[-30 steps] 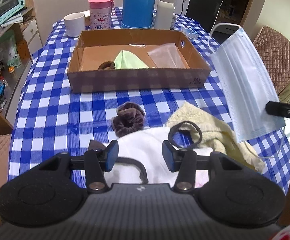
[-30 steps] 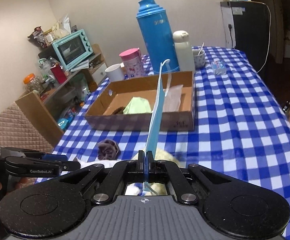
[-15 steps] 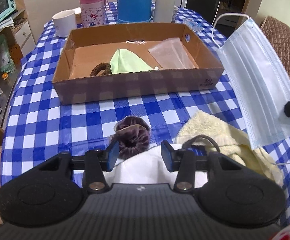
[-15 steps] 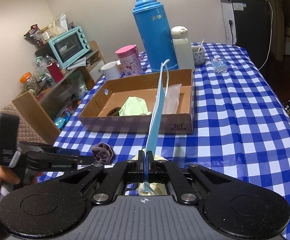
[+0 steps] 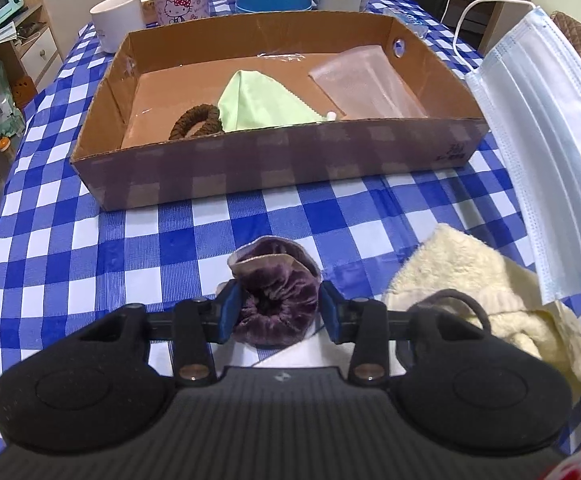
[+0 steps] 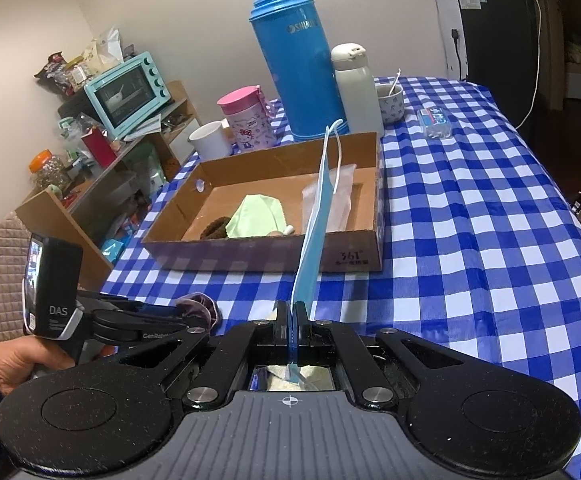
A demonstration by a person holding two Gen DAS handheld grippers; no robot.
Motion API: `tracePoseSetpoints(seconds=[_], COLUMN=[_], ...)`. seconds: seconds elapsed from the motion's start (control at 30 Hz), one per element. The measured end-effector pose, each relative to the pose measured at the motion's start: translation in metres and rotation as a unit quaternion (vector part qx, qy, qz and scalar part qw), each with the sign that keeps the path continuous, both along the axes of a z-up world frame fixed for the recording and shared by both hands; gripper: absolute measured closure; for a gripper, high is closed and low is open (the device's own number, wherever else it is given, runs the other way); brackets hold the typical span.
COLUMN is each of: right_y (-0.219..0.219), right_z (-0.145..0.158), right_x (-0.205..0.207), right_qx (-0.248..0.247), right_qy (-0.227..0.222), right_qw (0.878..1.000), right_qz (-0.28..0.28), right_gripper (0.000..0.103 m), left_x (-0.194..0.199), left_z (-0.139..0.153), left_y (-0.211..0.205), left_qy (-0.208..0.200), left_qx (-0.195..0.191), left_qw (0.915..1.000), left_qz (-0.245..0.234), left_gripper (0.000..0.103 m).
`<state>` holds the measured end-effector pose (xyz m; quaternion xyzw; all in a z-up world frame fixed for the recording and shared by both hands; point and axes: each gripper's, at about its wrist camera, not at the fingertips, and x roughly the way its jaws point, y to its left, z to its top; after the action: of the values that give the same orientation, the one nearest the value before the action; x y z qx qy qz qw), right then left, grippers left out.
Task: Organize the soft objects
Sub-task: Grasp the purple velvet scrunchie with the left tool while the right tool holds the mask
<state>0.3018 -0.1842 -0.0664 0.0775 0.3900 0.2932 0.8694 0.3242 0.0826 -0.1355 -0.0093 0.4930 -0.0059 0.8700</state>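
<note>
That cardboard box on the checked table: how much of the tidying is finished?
Three soft things lie in the cardboard box: a brown hair tie, a green cloth, a clear pouch. In hand: right gripper pinches a face mask; left gripper, closing, straddles a purple scrunchie. Left: the cream towel, a dark hair band.

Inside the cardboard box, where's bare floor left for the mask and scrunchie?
The brown cardboard box has bare floor along its left and back, between the left wall and the dark braided hair tie. The middle and right are crowded: light green cloth, then clear plastic bag against the right wall.
</note>
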Motion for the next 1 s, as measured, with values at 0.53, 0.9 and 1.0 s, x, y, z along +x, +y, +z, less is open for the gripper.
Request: tracePoseSetpoints(seconds=[0.53,0.9,1.0], right_y=[0.005,0.015,0.020], right_z=[0.005,0.025,0.029], right_x=[0.008,0.034,0.044], right_qx=[-0.003,-0.003,-0.002], right_qy=[-0.014,-0.057,-0.066], right_qw=[1.000,0.996,0.995], right_qz=[0.016,0.062,0.073], right_gripper=[0.103,0.103,0.103], left_x=[-0.005,-0.011,-0.006], left_z=[0.014,0.064,0.074], left_y=[0.008,0.033,0.037], left_qy=[-0.024,-0.079,-0.090], left_qx=[0.004,0.021,0.024], left_qw=[0.9997,0.9966,0.9956], left_qz=[0.001,0.012,0.015], left_gripper=[0.096,0.096,0.096])
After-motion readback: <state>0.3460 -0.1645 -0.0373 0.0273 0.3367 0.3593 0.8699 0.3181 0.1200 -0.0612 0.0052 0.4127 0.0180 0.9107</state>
